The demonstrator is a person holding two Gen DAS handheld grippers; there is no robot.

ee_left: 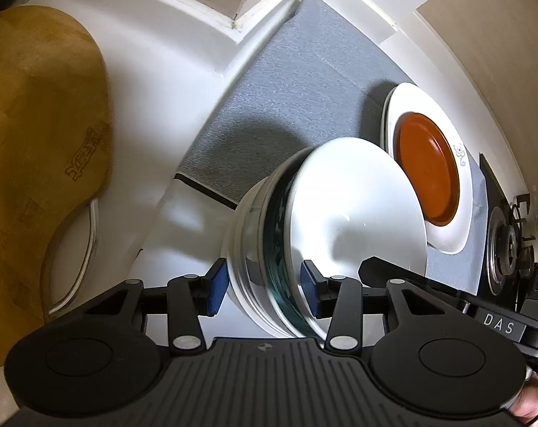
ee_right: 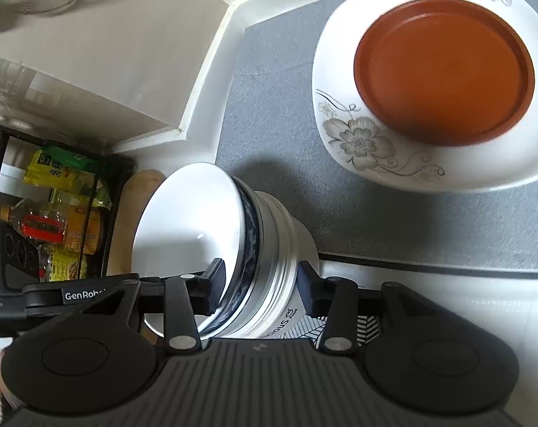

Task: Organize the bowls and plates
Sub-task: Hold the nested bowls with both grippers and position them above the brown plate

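White desk [ee_right: 446, 306] fills both views, with a grey mat [ee_right: 279, 114] laid across its far part beside a stepped white wall corner. On the left, in the left wrist view, a wooden cutting board [ee_left: 37, 135] stands against the wall. A black rack of bottles and packets [ee_right: 55, 213] shows at the left edge of the right wrist view. On the mat sits a white flowered plate [ee_right: 354, 142], and a brown plate [ee_right: 443, 71] lies on top of it. Nearer, a stack of bowls [ee_right: 269, 249] is tipped on its side at the mat's near edge, a white bowl [ee_left: 350, 206] nested innermost, its opening towards the plates. The left claw [ee_left: 265, 288] straddles the stack's rims, one blue pad inside the white bowl and one outside, apparently gripping it. The right claw [ee_right: 261, 288] straddles the same stack from the other side, one finger inside the bowl, and seems to clamp it too
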